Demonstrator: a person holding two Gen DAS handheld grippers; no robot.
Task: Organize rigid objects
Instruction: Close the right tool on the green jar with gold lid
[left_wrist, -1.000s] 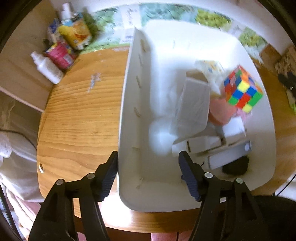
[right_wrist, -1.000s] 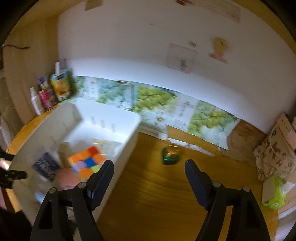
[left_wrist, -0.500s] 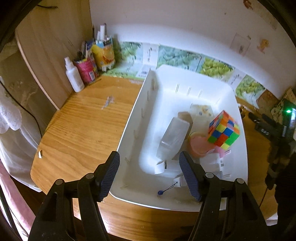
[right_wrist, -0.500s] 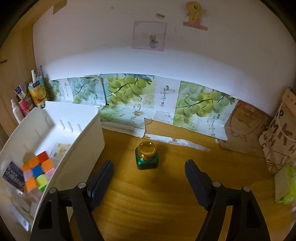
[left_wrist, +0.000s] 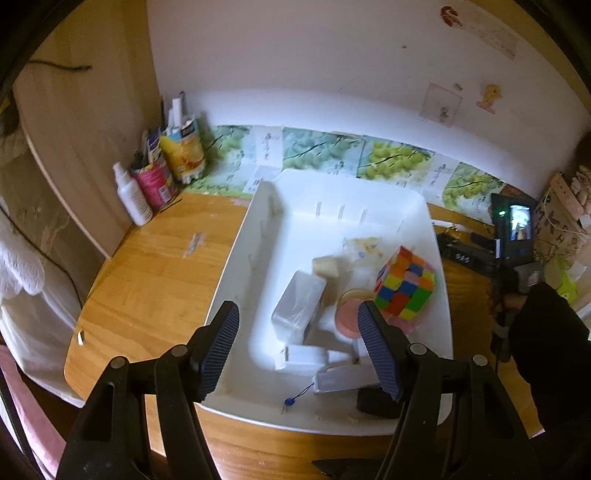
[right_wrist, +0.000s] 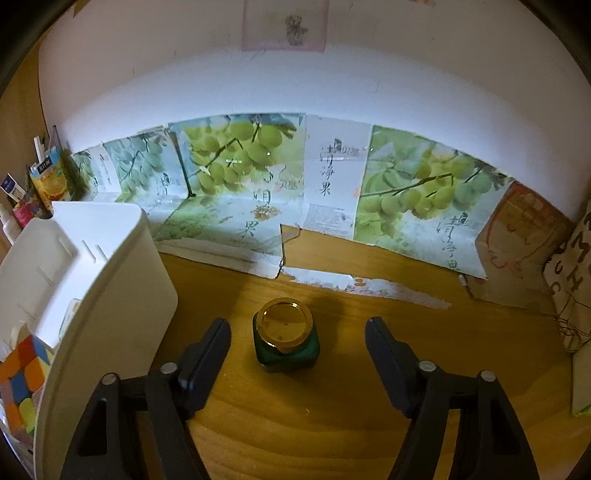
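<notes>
A small green jar with a gold lid (right_wrist: 285, 341) stands upright on the wooden table, between the fingers of my right gripper (right_wrist: 297, 338). Its jaws are closing but the pads are well clear of the jar on both sides. To the left stands the white bin (right_wrist: 110, 273). In the left wrist view the bin (left_wrist: 258, 258) holds a colourful puzzle cube (left_wrist: 404, 288), a clear wrapped box (left_wrist: 297, 308), a pink round thing (left_wrist: 349, 314) and several white items. My left gripper (left_wrist: 298, 350) hangs open above the bin's near end, holding nothing.
Bottles and cartons (left_wrist: 162, 173) crowd the back left corner. Grape-print paper (right_wrist: 236, 177) lines the wall foot. A patterned bag (right_wrist: 576, 280) and a brown box (right_wrist: 517, 240) sit at the right. A dark-sleeved arm (left_wrist: 546, 332) carries the other gripper beside the bin.
My left gripper has risen and tilted up, showing more of the bin and wall. My right gripper swung from the bin down to the green jar, which now sits between its narrowing fingers.
</notes>
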